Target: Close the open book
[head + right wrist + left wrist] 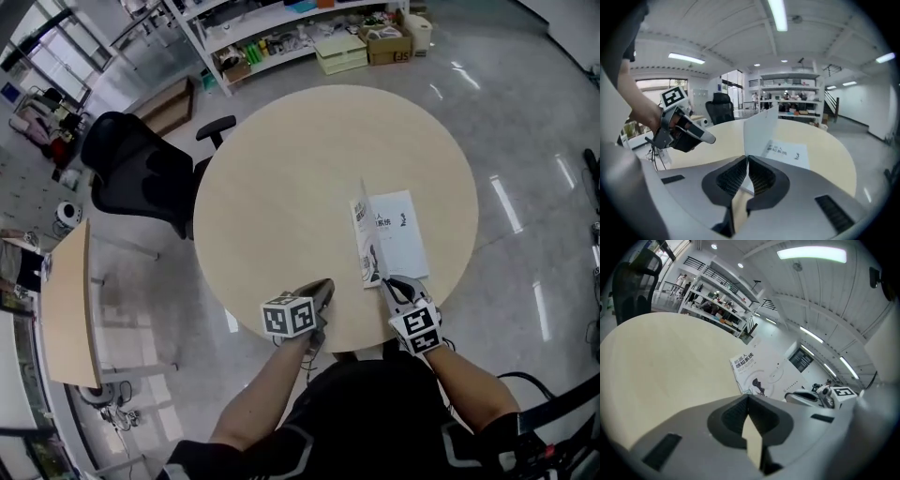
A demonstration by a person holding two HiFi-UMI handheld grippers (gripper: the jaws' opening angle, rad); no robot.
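The right gripper (388, 283) pinched the lifted cover (366, 239) of the book (401, 234). The thin cover could slip out and fall flat open. The left gripper (324, 287) was closed and empty.

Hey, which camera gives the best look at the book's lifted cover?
The right gripper view: the cover stands upright straight ahead, its edge pinched in the right gripper. The head view shows it foreshortened from above; the left gripper view shows only its printed outer face.
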